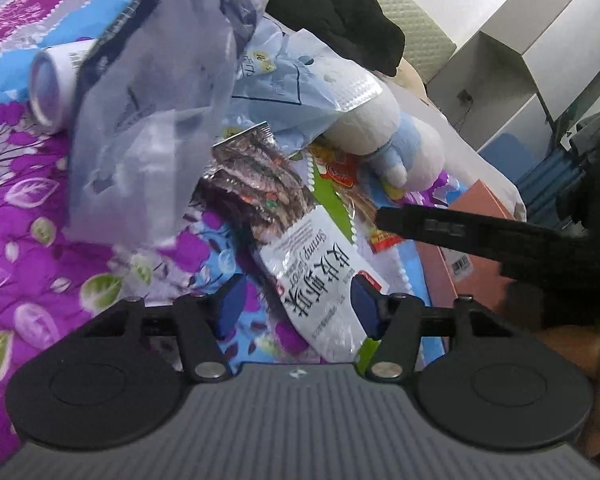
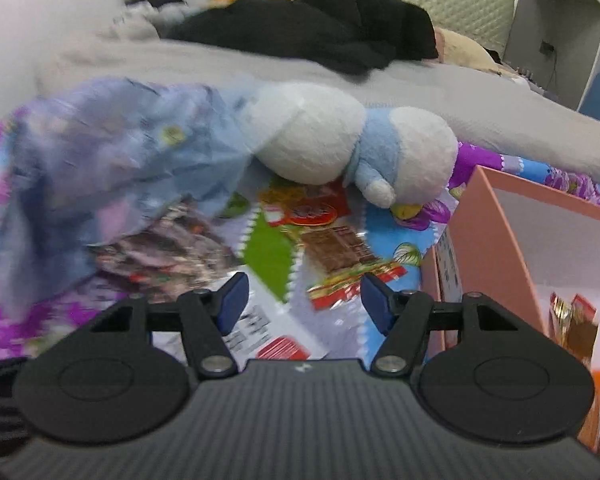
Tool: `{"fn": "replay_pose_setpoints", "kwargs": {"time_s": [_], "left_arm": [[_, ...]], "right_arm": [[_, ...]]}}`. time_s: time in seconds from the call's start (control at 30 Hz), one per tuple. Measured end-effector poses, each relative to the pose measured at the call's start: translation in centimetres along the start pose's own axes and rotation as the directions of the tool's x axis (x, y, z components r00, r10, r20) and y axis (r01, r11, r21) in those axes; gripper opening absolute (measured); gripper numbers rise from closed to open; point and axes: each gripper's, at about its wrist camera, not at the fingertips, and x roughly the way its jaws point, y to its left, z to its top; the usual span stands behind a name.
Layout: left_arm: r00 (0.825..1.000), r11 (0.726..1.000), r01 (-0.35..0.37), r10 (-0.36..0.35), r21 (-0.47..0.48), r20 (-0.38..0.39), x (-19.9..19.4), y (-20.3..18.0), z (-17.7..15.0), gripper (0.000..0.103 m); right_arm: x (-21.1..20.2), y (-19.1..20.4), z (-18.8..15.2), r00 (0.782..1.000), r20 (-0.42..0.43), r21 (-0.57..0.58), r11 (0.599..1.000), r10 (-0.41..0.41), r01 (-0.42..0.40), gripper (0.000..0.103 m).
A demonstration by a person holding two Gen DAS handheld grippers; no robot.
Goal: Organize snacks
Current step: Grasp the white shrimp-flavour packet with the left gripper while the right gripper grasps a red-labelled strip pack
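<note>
A silver shrimp snack bag [image 1: 288, 240] lies on the flowery bedspread [image 1: 40, 240], its lower end between the blue pads of my left gripper [image 1: 298, 306]. The right pad overlaps the bag's edge and the left pad stands clear of it, so the gripper is open. A green and white packet [image 2: 270, 256] and a red chocolate packet [image 2: 340, 256] lie just ahead of my open right gripper [image 2: 303, 304], which holds nothing. One of its black fingers [image 1: 420, 226] reaches in from the right in the left wrist view. A pink box [image 2: 488, 240] at the right holds a few snacks [image 2: 572, 320].
A crumpled clear plastic bag [image 1: 148, 120] and a light blue bag [image 1: 300, 80] hang over the snacks. A white and blue plush toy [image 2: 340, 140] lies behind them, with a white tube [image 1: 52, 88] at the left. Black clothing [image 2: 340, 28] and grey cabinets [image 1: 540, 60] are further back.
</note>
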Motion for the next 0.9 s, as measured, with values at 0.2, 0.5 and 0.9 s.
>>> {"fn": "replay_pose_setpoints", "kwargs": {"time_s": [0.2,0.5,0.9], "left_arm": [[1.0,0.999,-0.01,0.01,-0.037,-0.007,2.0,0.2,0.3,0.055],[0.999,0.997,-0.037,0.037,-0.072,0.0,3.2,0.4,0.6,0.04],[0.999,0.993,-0.034,0.032,-0.111,-0.018,2.0,0.5,0.2,0.013]], "right_arm": [[3.8,-0.9,0.3,0.997,-0.066,0.004,1.0,-0.028,0.028,0.063],[5.7,-1.1,-0.7,0.996,-0.088,0.012,1.0,0.001,0.0,0.051],[3.4,-0.7,-0.6,0.994,-0.103,0.008,0.999,0.043,-0.042,0.012]]}}
